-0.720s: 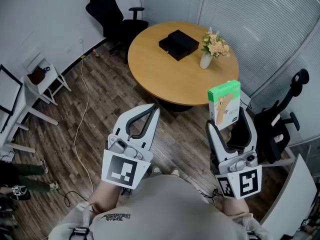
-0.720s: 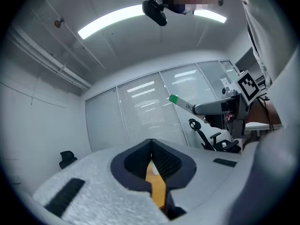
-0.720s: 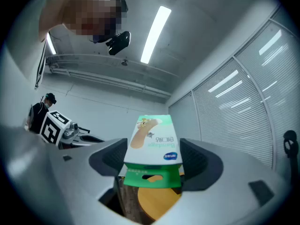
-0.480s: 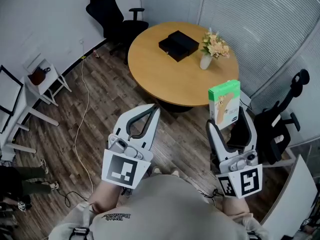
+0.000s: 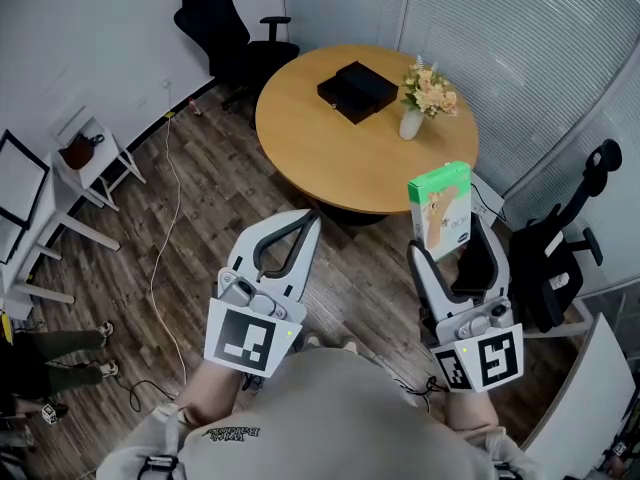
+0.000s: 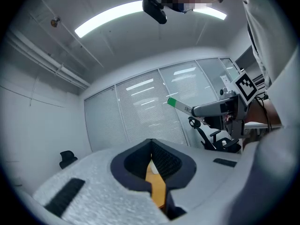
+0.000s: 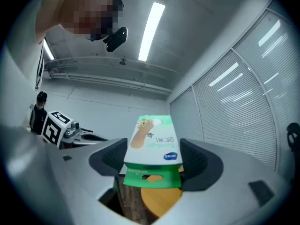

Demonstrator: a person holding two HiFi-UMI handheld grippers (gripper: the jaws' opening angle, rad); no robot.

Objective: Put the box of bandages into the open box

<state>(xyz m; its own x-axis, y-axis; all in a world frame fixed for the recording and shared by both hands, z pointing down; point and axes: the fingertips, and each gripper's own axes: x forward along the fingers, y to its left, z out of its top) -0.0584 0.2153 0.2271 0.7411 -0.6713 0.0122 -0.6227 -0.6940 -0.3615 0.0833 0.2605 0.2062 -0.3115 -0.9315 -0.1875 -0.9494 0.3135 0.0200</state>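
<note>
My right gripper [image 5: 447, 252] is shut on the box of bandages [image 5: 441, 206], a green and white carton that stands upright between the jaws, above the wood floor near the round table's [image 5: 320, 153] near edge. In the right gripper view the carton [image 7: 153, 142] fills the gap between both pads. The open black box [image 5: 357, 90] lies on the far side of the table, well ahead of both grippers. To the left, my left gripper [image 5: 304, 218] is shut and empty, its tips meeting. From the left gripper view the carton [image 6: 178, 104] shows off to the right.
A white vase of flowers [image 5: 412, 116] stands on the table just right of the black box. A black office chair [image 5: 228, 30] sits behind the table, another [image 5: 560, 253] close at my right. A white side table [image 5: 88, 160] and a floor cable [image 5: 165, 218] lie left.
My right gripper has shifted slightly left and forward with the carton in it. The left gripper has not moved. A person's feet at the lower left have moved.
</note>
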